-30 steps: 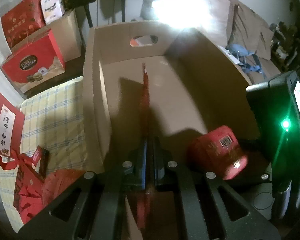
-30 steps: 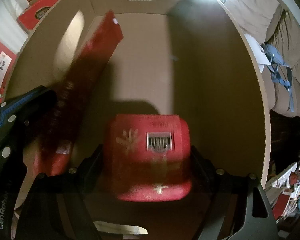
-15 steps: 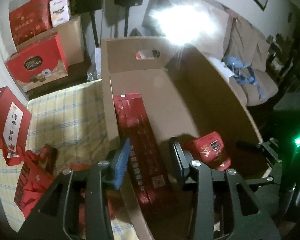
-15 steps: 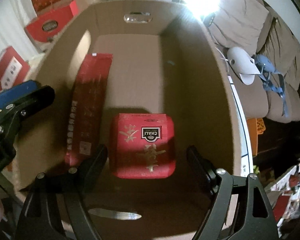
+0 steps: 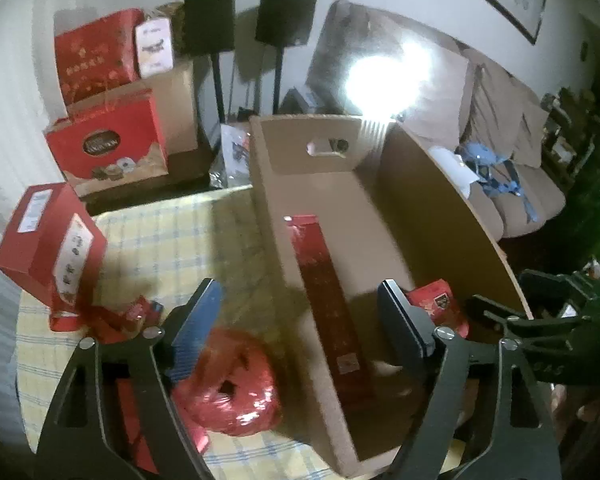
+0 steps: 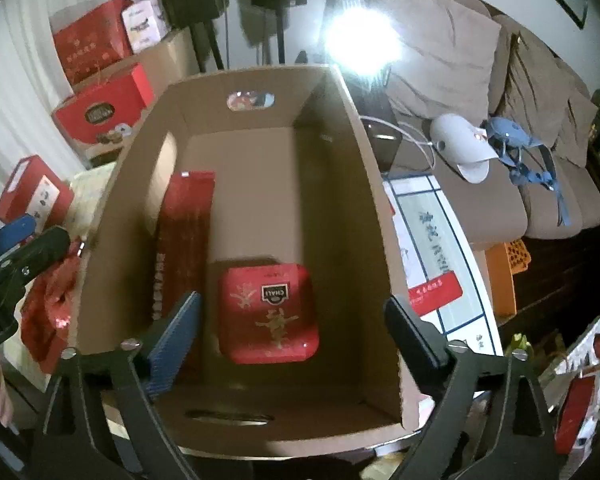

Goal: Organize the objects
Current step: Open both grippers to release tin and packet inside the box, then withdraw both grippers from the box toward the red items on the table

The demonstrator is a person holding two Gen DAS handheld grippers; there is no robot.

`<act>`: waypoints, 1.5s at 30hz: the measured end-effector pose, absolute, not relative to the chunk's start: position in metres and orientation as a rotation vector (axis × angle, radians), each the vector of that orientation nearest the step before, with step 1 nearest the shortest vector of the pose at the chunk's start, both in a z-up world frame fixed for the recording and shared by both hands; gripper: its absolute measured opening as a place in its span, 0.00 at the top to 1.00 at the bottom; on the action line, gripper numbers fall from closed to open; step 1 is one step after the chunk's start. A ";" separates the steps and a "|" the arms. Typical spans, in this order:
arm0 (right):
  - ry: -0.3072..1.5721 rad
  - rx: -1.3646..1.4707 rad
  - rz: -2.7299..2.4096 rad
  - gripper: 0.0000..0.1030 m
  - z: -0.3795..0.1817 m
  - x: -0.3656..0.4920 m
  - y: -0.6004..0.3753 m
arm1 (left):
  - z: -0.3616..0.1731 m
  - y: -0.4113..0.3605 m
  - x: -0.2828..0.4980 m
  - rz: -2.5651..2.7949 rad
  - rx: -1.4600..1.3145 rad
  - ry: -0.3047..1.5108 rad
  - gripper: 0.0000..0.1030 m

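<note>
Beside the cardboard box (image 6: 380, 216), red bags (image 5: 236, 380) cluttered the table (image 5: 172, 232). Inside lay a long packet (image 6: 180, 240) and tin (image 6: 268, 312) (both red). Both hand-held grippers, left (image 5: 300, 320) and right (image 6: 292, 332), had just opened, empty.

Beige sofa (image 6: 480, 92) w/ bright lamp glare (image 6: 358, 38), two speakers (image 5: 286, 12) by white wall.

One cardboard box (image 6: 260, 132) holds two red packages (image 6: 268, 312).

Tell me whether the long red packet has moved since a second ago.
Yes. The long red packet left the left gripper and now lies flat along the cardboard box's left wall.
</note>
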State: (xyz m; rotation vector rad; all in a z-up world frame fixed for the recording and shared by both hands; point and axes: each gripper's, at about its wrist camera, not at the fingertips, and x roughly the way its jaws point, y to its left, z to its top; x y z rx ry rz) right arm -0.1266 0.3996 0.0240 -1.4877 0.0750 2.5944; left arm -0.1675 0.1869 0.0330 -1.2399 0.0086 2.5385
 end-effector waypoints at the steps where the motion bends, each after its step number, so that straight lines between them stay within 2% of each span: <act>1: 0.073 -1.475 2.605 0.00 0.026 -0.125 0.398 | 0.034 0.184 -0.166 2.547 -1.232 0.015 0.17; 7: 0.136 -1.419 2.664 0.00 0.037 -0.121 0.392 | 0.041 0.172 -0.157 2.585 -1.190 0.056 0.05; 15: 0.111 -1.342 2.704 0.00 0.046 -0.115 0.379 | 0.044 0.152 -0.151 2.604 -1.178 0.050 0.01; 29: 0.050 -1.202 2.802 0.00 0.069 -0.102 0.335 | 0.050 0.109 -0.137 2.660 -1.153 0.019 0.01; 45: 0.026 -1.206 2.891 0.00 0.072 -0.108 0.281 | 0.057 0.049 -0.123 2.745 -1.129 -0.054 0.01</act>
